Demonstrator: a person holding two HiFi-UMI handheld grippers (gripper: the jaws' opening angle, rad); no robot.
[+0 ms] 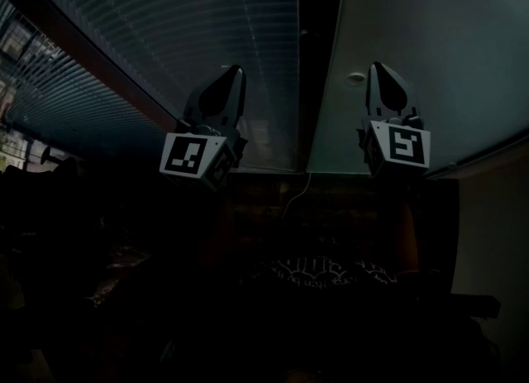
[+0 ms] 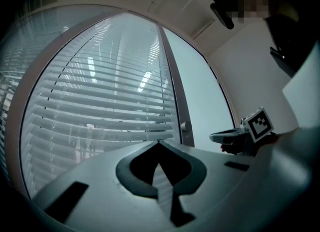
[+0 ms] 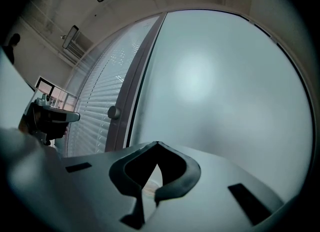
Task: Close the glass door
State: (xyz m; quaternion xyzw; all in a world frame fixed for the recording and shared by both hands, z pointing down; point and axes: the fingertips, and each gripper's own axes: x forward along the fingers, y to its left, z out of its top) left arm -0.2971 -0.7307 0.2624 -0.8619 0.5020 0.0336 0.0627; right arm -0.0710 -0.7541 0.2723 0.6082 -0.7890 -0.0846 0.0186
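Note:
The frosted glass door [image 1: 413, 42] fills the right half of the head view and most of the right gripper view [image 3: 215, 85]. Its left edge runs along a dark upright frame [image 1: 318, 59]. A small round knob [image 3: 113, 111] sits on that frame; the left gripper view shows the knob [image 2: 184, 126] too. My right gripper [image 1: 377, 67] points at the frosted pane, just right of a small round fitting [image 1: 356, 78]; its jaws [image 3: 158, 144] are shut and empty. My left gripper [image 1: 234, 71] points at the glass pane with blinds [image 1: 182, 26], jaws [image 2: 159, 142] shut on nothing.
Slatted blinds [image 2: 100, 95] hang behind the left pane. A white wall [image 2: 260, 75] stands to the right of the door. Each gripper shows in the other's view: the right gripper [image 2: 225, 137] and the left gripper [image 3: 55, 117]. The lower head view is dark.

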